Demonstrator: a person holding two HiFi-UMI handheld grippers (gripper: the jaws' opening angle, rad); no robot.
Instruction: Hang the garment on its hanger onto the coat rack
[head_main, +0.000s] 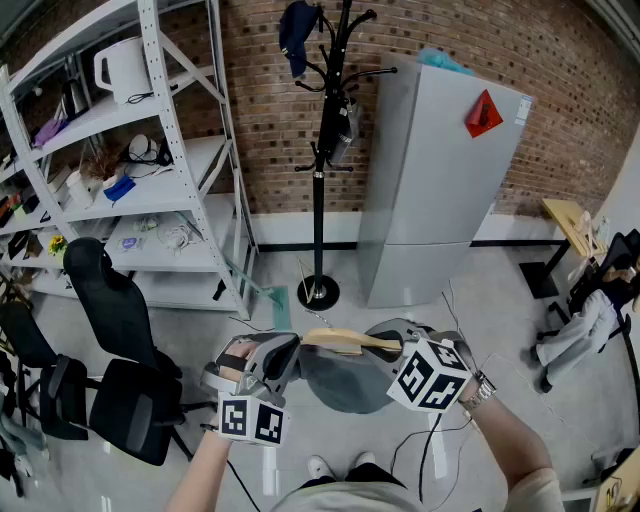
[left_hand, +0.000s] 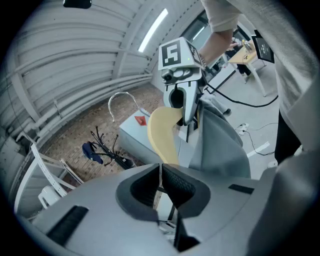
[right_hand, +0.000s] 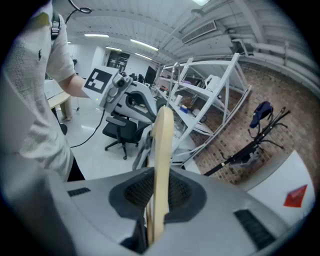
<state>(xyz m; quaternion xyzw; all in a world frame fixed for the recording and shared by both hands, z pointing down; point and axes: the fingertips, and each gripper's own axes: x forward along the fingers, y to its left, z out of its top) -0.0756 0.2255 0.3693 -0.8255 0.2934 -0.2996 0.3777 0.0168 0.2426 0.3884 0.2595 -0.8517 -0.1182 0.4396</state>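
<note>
Two grippers mid-carry: right gripper pinches the wooden hanger, left gripper pressed together by the grey garment; next, raise the hook to the coat rack

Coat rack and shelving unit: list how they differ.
The coat rack is black, a single slim pole on a round base; the shelving unit is white, wide and multi-tiered. The coat rack carries a dark blue item; the shelving unit is cluttered with many things. Both stand by the brick wall.
</note>
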